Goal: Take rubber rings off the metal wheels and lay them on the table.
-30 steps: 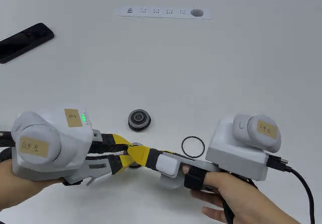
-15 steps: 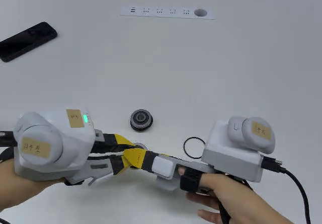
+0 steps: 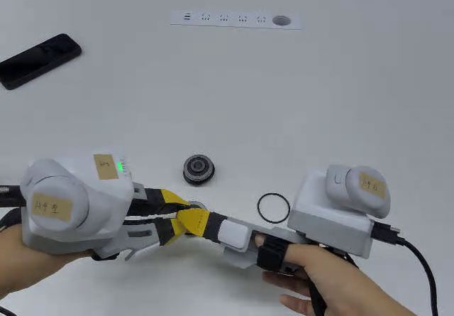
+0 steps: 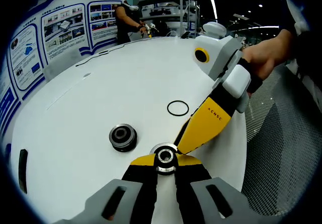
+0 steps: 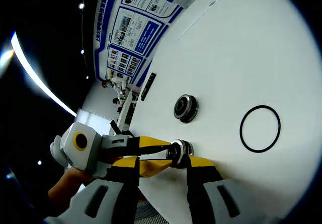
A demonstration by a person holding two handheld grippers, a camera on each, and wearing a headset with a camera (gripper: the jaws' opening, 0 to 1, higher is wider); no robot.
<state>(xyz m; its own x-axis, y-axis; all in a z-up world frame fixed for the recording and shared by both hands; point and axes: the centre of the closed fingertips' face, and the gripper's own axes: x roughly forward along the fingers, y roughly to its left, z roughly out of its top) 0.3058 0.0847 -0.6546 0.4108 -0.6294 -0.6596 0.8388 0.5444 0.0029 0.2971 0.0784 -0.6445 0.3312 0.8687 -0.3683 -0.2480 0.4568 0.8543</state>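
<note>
Small round metal wheel (image 4: 165, 156), the landmark here, sits on the broad white table (image 3: 340, 96) near its front edge. The left tongs (image 4: 165, 159) are clenched on this wheel, one yellow tip on each side. The right tongs (image 5: 177, 158) reach in from the wheel's right, with their jaws flanking its rim. I cannot tell whether they pinch it. Far beyond the wheel lies a long white power strip (image 3: 234, 18), and far beyond to its left a flat black phone (image 3: 37, 60). Just beyond the wheel stands a second metal wheel with a black rubber rim (image 3: 198, 168). To the wheel's right, close by, a thin loose black rubber ring (image 3: 273, 207) lies flat.
</note>
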